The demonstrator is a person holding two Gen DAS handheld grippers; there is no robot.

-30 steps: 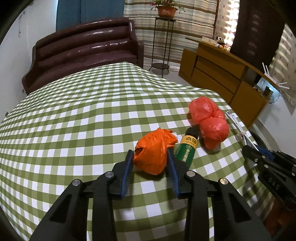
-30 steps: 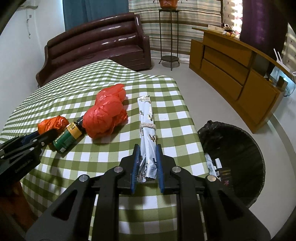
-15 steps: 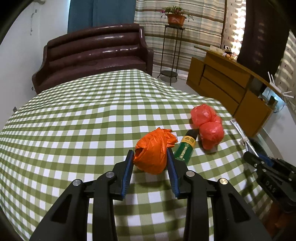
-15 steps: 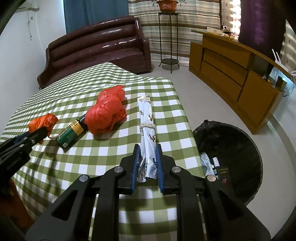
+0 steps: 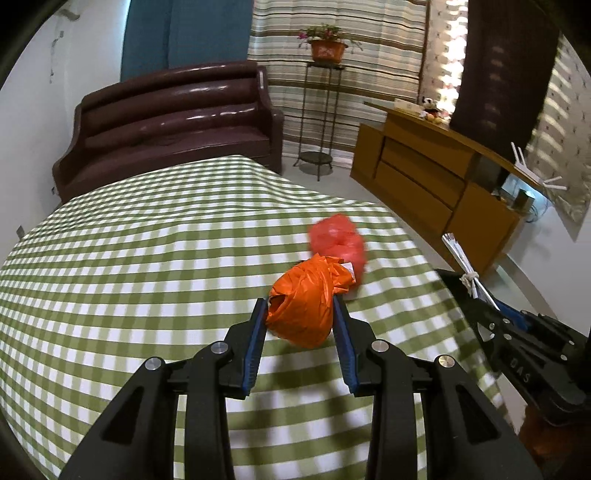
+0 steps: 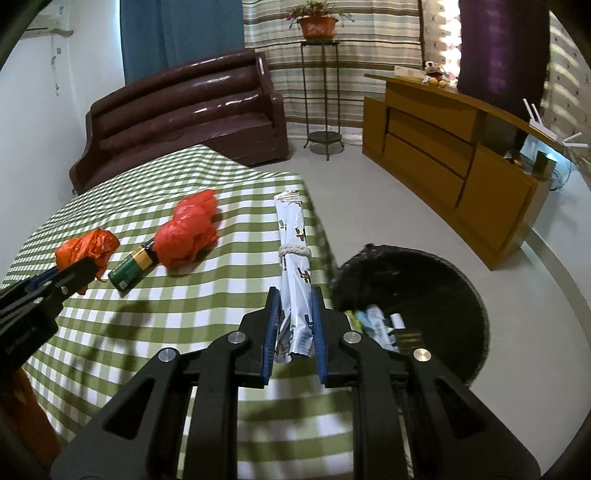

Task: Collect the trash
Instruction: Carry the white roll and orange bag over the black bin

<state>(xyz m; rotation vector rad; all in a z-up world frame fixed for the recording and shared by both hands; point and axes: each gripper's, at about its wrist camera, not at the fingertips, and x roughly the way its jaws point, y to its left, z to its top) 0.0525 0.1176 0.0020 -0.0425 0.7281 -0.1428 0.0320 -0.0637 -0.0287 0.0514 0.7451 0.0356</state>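
The left gripper [image 5: 299, 317] clamps the orange bag [image 5: 304, 301] between its fingers above the table [image 5: 147, 258], while the right gripper [image 6: 294, 317] pinches the foil roll [image 6: 293, 251] beside the bin [image 6: 443, 295].

A dark brown leather sofa [image 5: 173, 122] stands against a white wall [image 5: 44, 110], with a blue curtain [image 5: 184, 33] behind it. Striped curtains [image 5: 373, 48] hang along the far side, daylight glowing through them. In front stands a thin metal plant stand [image 6: 320, 96] bearing a potted plant [image 6: 317, 20]. A long wooden sideboard [image 6: 450, 155] runs along the right, carrying a white router [image 6: 535, 118]. The floor [image 6: 369, 192] is pale grey. The tabletop [image 5: 147, 258] has a green-and-white checked cloth
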